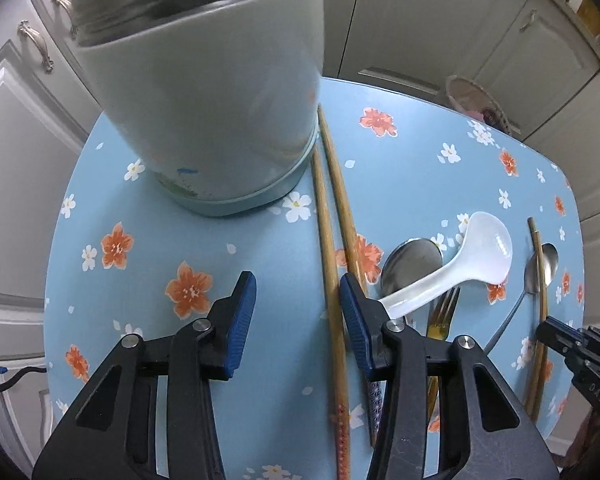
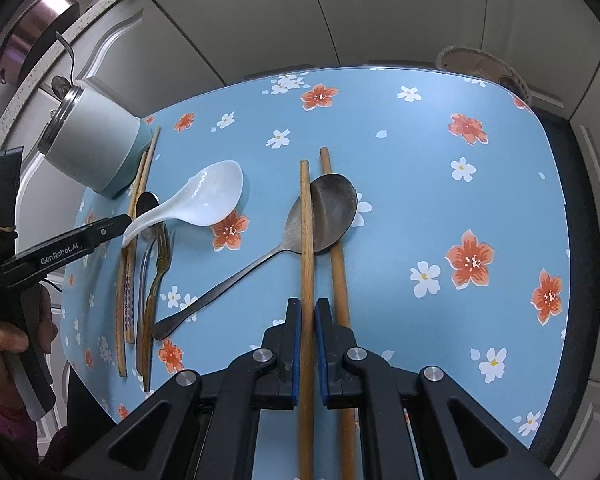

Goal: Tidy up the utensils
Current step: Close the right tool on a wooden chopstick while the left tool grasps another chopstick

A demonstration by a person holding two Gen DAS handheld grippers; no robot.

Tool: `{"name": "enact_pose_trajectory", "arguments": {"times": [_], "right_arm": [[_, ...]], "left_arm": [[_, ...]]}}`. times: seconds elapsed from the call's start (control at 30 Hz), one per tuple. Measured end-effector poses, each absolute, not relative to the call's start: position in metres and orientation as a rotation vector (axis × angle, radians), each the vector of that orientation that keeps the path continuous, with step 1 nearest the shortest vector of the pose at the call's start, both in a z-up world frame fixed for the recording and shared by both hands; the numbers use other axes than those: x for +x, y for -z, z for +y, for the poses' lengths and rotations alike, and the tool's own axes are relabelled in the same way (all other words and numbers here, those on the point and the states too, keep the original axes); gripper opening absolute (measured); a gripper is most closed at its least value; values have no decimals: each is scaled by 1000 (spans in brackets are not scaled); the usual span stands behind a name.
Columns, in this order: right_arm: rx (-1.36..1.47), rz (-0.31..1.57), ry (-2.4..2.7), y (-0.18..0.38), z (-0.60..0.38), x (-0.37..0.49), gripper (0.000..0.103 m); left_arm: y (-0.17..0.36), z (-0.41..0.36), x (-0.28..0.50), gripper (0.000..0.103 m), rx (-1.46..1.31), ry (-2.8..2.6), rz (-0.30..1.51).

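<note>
Right hand-held gripper (image 2: pixel 307 320) pinches one wooden chopstick (image 2: pixel 305 216); left hand-held gripper (image 1: pixel 298 300) gapes empty; lift yours level, clear of the metal spoon (image 2: pixel 332 212), toward the canister (image 2: pixel 96 148).

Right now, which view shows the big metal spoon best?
The right wrist view: the spoon lies whole at centre, a chopstick crossing it. In the left wrist view it is small near the right edge, handle partly hidden.
</note>
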State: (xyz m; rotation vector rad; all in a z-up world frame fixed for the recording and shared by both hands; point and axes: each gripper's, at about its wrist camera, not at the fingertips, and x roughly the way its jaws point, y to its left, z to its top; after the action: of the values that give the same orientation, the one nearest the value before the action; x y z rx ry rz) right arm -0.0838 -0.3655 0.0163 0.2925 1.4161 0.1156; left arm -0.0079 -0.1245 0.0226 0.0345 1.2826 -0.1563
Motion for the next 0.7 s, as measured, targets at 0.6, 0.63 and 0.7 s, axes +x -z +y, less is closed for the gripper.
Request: {"name": "enact_pose_trajectory", "arguments": {"times": [0.6, 0.63, 0.7], "right_arm": [[243, 1384, -109, -17, -359, -85, 6], [239, 1381, -108, -18, -358, -84, 6], [248, 1369, -111, -22, -356, -85, 6]], "left_arm": [[-23, -116, 0, 6, 20, 238, 1294], [-22, -115, -1, 6, 8, 262, 1288], [-22, -117, -7, 5, 5, 287, 1279]]}}
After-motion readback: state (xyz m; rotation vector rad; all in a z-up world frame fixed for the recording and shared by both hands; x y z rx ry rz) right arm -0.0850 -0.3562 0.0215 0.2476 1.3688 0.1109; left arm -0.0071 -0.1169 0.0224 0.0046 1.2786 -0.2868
